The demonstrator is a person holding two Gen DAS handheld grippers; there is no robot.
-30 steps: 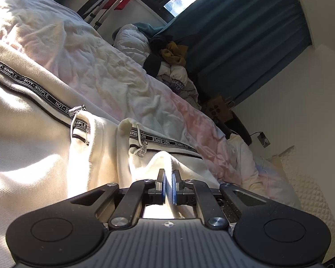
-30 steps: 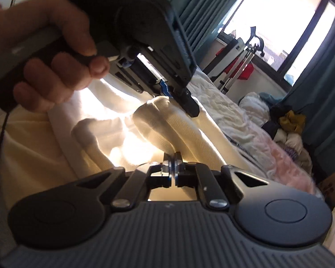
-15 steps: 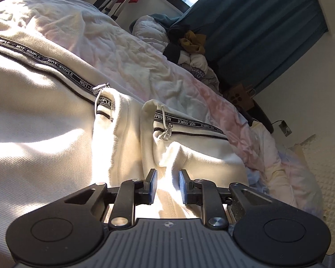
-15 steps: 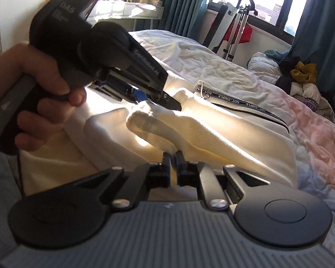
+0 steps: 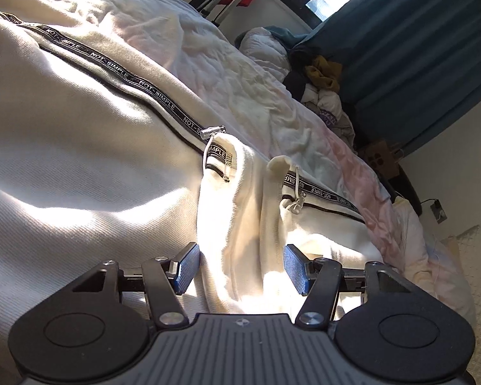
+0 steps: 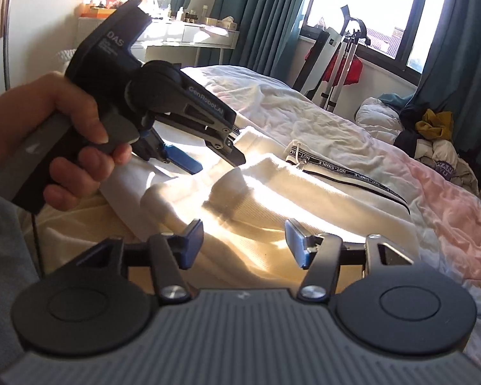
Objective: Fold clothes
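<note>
A cream hoodie [image 5: 80, 166] with black "NOT-SIMPLE" zipper tape lies on the bed, its hem folded over into a thick roll [image 6: 272, 199]. My left gripper [image 5: 240, 268] is open, its blue pads on either side of the folded cloth without holding it. In the right wrist view the left gripper [image 6: 208, 160] hovers just above the fold, held by a hand. My right gripper [image 6: 243, 240] is open and empty just over the near edge of the fold.
The bed has a rumpled white and pink duvet [image 6: 449, 205]. A heap of clothes [image 6: 433, 138] lies at the far side below teal curtains [image 5: 417, 64]. A metal stand with red cloth [image 6: 343, 64] stands by the window. A white dresser [image 6: 189, 41] is behind.
Both grippers were shut on the hoodie's folded edge a second ago; both have opened and let it go. The fold now rests on the bed and both grippers have drawn back slightly.
</note>
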